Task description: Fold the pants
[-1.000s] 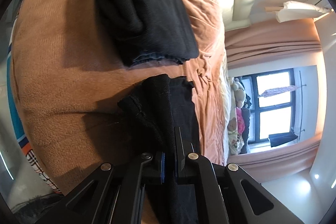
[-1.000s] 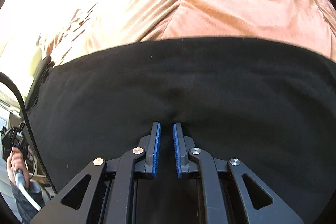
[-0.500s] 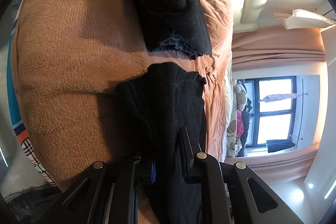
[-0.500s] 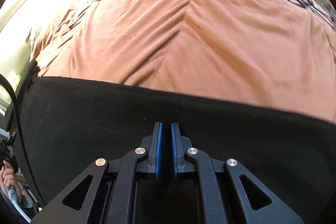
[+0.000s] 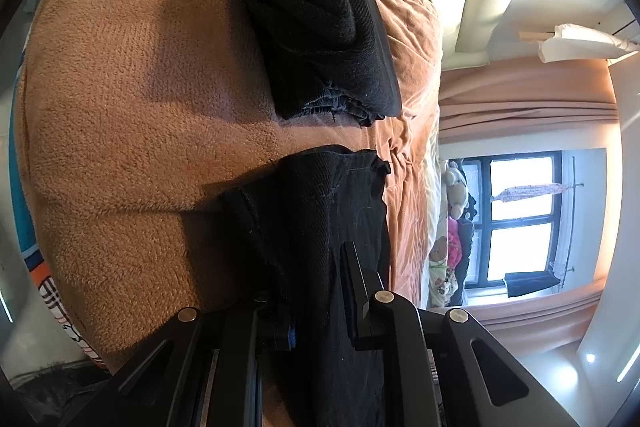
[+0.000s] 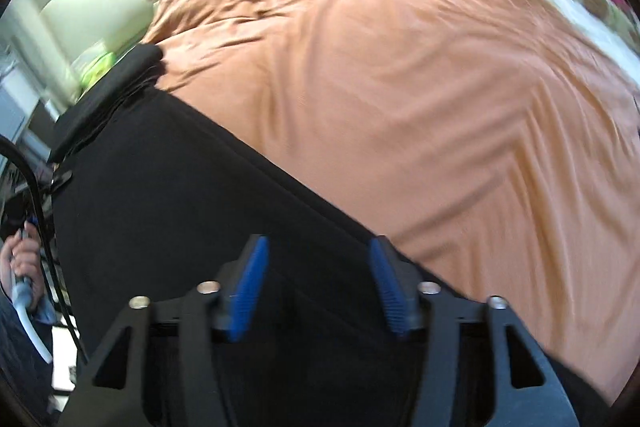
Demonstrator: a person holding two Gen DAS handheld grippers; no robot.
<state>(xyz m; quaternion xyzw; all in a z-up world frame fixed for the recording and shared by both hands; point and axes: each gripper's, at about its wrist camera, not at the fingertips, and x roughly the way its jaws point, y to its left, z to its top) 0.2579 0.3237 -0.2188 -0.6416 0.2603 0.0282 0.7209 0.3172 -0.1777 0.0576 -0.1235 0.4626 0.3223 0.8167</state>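
Note:
Black pants lie on an orange bedspread. In the left wrist view my left gripper has its jaws parted, with pants fabric lying between and over the fingers. In the right wrist view the pants stretch as a flat black band across the bed. My right gripper is open above that band, blue pads wide apart, holding nothing.
A stack of folded dark clothes lies on the bed beyond the pants. Curtains and a window are at the far side. The wide orange bedspread extends beyond the pants. A hand with a cable shows at the left edge.
Both grippers have opened: the right one let go of the pants and pulled back and turned; the left jaws spread apart while the fabric stays between them.

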